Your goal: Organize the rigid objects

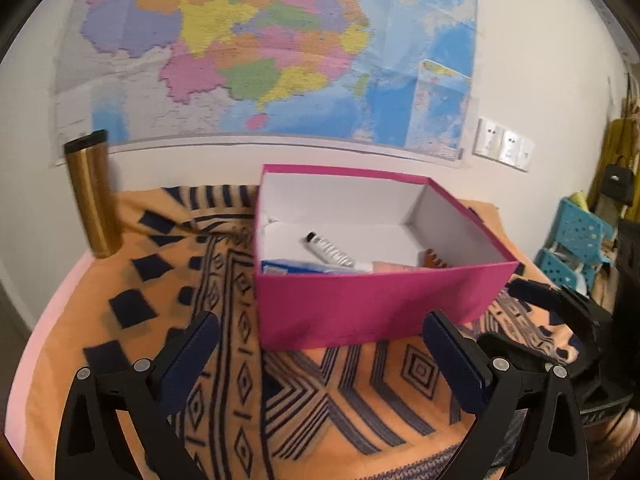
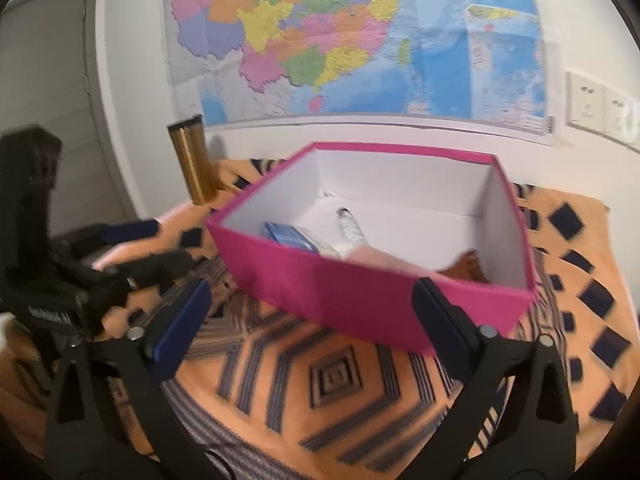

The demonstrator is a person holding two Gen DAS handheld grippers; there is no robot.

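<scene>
An open pink box (image 1: 360, 304) (image 2: 360, 300) with white inner walls stands on the patterned orange cloth. Inside lie a black-and-white tube (image 1: 330, 251) (image 2: 350, 229), a blue packet (image 1: 292, 267) (image 2: 296, 238), a pinkish item (image 2: 384, 262) and a brown item (image 1: 434, 260) (image 2: 468, 266). My left gripper (image 1: 322, 334) stands open just before the box's near wall, with nothing between its fingers. My right gripper (image 2: 312, 300) is open too, at the box's near corner, and holds nothing. The right gripper shows at the right of the left wrist view (image 1: 560, 312); the left one shows at the left of the right wrist view (image 2: 132, 248).
A gold tumbler (image 1: 94, 196) (image 2: 192, 160) with a black lid stands at the back left of the cloth (image 1: 360, 400) (image 2: 340, 400) by the wall. A large map hangs behind. Blue perforated baskets (image 1: 576, 240) sit off the table at the right. A grey door (image 2: 48, 80) is at left.
</scene>
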